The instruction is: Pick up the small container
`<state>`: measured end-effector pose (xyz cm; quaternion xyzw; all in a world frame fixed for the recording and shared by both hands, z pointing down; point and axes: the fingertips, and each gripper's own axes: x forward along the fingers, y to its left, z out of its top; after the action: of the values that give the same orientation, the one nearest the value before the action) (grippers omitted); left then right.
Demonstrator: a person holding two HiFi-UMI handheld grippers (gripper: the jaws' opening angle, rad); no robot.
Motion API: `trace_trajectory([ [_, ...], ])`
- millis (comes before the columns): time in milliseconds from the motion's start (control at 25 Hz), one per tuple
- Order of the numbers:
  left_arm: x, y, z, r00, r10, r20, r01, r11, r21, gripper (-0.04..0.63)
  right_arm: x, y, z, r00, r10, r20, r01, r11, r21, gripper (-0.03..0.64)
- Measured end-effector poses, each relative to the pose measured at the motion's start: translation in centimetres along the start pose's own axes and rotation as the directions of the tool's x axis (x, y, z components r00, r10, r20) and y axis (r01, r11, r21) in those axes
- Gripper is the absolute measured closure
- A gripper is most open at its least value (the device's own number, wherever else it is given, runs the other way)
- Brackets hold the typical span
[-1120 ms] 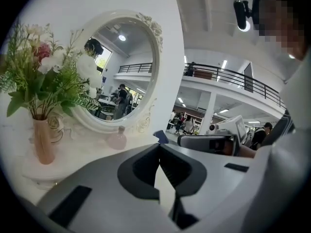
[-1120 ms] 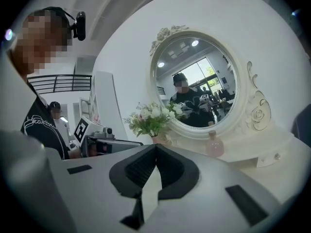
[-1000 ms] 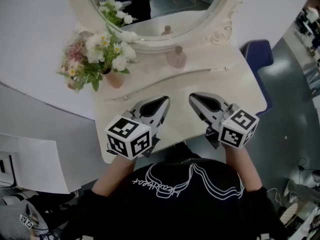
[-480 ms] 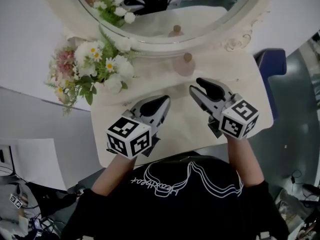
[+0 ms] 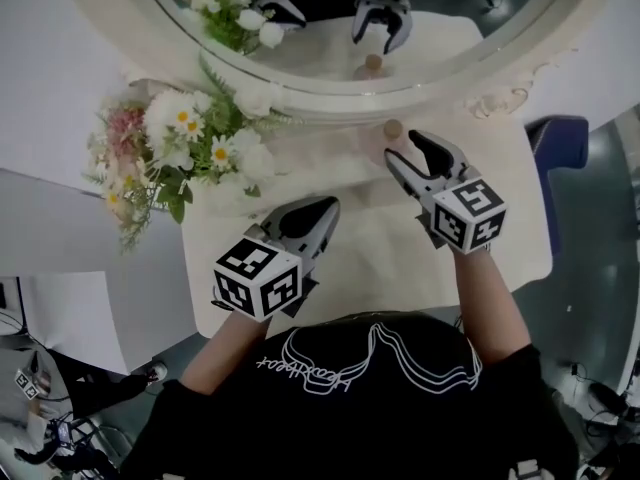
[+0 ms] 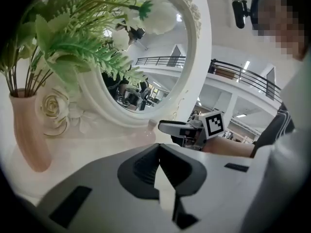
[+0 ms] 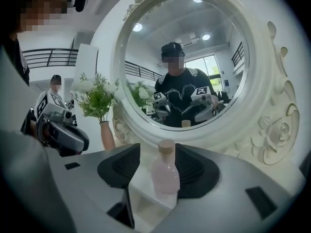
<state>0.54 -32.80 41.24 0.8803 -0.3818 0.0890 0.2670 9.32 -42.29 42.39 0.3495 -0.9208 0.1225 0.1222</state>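
On the table [image 5: 400, 263], just in front of the mirror [image 7: 187, 57], the bottle [image 7: 164, 174] stands upright with its long axis vertical and its cap up. The right gripper [image 5: 403, 149] has its jaws opening wide either side of the bottle, neither pad pressing it. The left gripper [image 5: 322, 208] hangs nearer the table's front edge, jaws together and holding nothing.

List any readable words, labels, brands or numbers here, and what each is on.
Nothing is legible.
Black shirt: white cursive script, upside down, too unclear to read.
Two marker cubes: square codes only, no letters.
Small pink bottle, between the right tool's opening jaws: no label visible.
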Motion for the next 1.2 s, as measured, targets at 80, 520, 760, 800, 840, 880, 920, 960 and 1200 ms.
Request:
trace_trajectory([
  [80,0.1,0.5,-0.2,1.0,0.007,-0.008,-0.007,1.0,-0.006,0.59,0.9,-0.7,-0.5,1.0,-0.014,-0.014,0.014,1.0,-0.016,0.4],
  [520,0.6,1.8,-1.4,0.998,0.029,-0.047,-0.03,0.999,-0.023,0.591,3.8,-1.6,-1.3,0.999,-0.025,-0.031,0.023,0.997,-0.067,0.448],
  [760,0.7,2.1,-1.5,0.998,0.037,-0.045,-0.038,0.999,-0.031,0.589,4.0,-1.9,-1.5,0.998,-0.058,-0.032,0.055,0.995,-0.084,0.472],
  [800,0.7,2.2,-1.5,0.998,0.038,-0.045,-0.04,0.999,-0.031,0.589,4.0,-1.9,-1.5,0.998,-0.06,-0.03,0.057,0.995,-0.088,0.472],
  [840,0.7,2.2,-1.6,0.998,0.039,-0.045,-0.041,0.999,-0.032,0.59,4.0,-1.9,-1.5,0.998,-0.061,-0.029,0.058,0.994,-0.09,0.474],
  [880,0.7,2.2,-1.6,0.998,0.04,-0.046,-0.041,0.999,-0.032,0.589,4.0,-1.9,-1.5,0.998,-0.062,-0.027,0.059,0.994,-0.091,0.476],
  [920,0.7,2.2,-1.7,0.998,0.04,-0.046,-0.041,0.999,-0.032,0.59,4.0,-2.0,-1.5,0.998,-0.063,-0.025,0.061,0.994,-0.09,0.476],
  [960,0.7,2.1,-1.7,0.998,0.04,-0.047,-0.041,0.999,-0.032,0.591,4.0,-2.0,-1.5,0.998,-0.065,-0.024,0.062,0.994,-0.088,0.476],
  [1200,0.4,1.9,-1.8,0.998,0.043,-0.048,-0.044,0.999,-0.029,0.589,4.0,-2.1,-1.5,0.997,-0.075,-0.017,0.073,0.994,-0.076,0.479],
])
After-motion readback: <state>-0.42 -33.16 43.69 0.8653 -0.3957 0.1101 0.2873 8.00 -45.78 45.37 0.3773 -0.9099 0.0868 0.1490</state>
